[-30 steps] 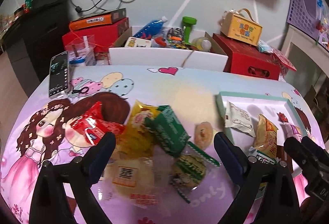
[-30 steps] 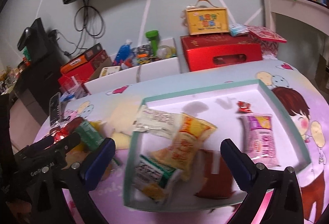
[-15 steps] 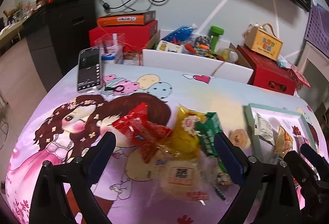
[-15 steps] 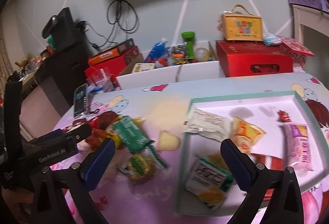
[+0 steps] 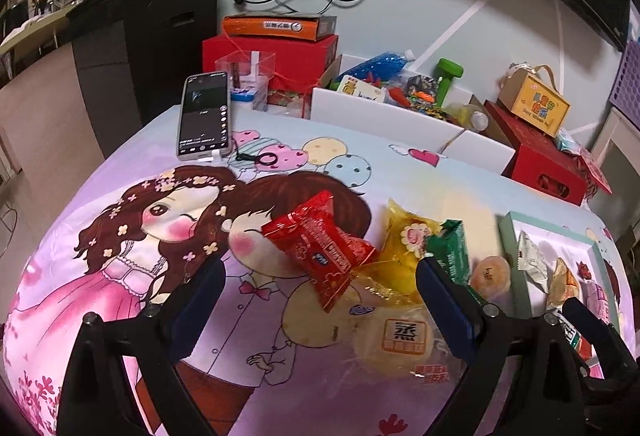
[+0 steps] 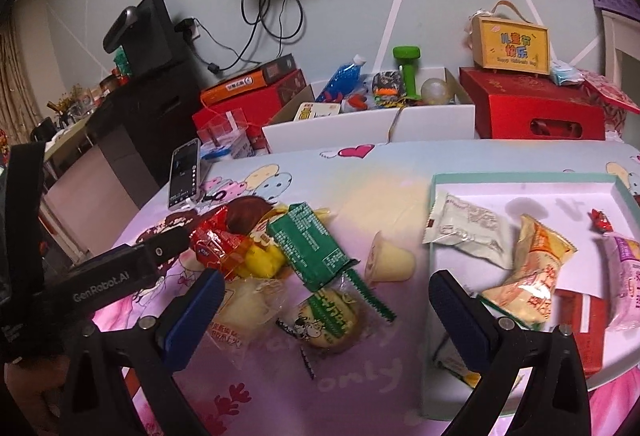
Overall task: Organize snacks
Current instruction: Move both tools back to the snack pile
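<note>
Left wrist view: my left gripper (image 5: 318, 300) hovers low over the cartoon-print tablecloth (image 5: 120, 236), blue-padded jaws spread wide, gripping nothing. Between them lies a crinkly red foil packet (image 5: 320, 248) leaning on a glossy yellow bag (image 5: 404, 252), with a round pale cake in clear wrap (image 5: 400, 336) nearer me. A flat green carton (image 6: 312, 246) slants across the pile; beside it sits a small jelly cup (image 6: 390, 260). My right gripper (image 6: 326, 310) also hangs wide open and empty, just left of the shallow teal-rimmed tray (image 6: 520, 177) holding a matte white sachet (image 6: 468, 230) and an orange pouch (image 6: 532, 276).
</note>
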`<state>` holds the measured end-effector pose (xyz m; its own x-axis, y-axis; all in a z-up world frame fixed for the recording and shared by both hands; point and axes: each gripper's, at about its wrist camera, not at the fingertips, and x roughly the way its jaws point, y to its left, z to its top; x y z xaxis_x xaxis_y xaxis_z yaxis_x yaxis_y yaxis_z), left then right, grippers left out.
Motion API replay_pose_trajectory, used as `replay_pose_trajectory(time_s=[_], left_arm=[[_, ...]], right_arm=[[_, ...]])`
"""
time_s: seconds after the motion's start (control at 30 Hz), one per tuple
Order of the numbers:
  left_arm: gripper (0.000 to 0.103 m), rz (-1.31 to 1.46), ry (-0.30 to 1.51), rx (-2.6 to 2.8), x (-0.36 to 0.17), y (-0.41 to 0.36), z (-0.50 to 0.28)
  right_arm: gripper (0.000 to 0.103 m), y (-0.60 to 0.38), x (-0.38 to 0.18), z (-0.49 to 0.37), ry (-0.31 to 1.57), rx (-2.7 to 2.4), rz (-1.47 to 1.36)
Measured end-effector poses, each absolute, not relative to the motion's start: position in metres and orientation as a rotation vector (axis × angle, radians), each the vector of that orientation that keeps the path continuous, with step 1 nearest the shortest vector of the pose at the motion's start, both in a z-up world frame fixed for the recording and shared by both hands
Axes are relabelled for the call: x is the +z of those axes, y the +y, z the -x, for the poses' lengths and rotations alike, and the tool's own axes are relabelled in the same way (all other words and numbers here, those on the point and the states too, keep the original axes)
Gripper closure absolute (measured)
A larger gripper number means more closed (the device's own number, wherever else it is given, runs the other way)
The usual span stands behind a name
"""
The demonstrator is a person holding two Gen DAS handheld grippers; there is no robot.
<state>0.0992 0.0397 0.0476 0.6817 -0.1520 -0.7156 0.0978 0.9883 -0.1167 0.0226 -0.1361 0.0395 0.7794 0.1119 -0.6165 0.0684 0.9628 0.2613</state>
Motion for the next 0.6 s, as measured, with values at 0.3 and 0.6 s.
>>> replay_pose_trajectory(time_s=[0.3, 0.6], left_arm=[[0.007, 0.081, 0.855, -0.138, 0.035, 0.048, -0.105], [0.007, 0.068, 0.934, -0.181, 0.017, 0.042, -0.111]], right_arm=[[0.0, -0.128, 0.022, -0.034, 0.746, 0.003, -0.26], [0.007, -0.121, 0.008, -0.042, 0.804, -0.001, -0.215]])
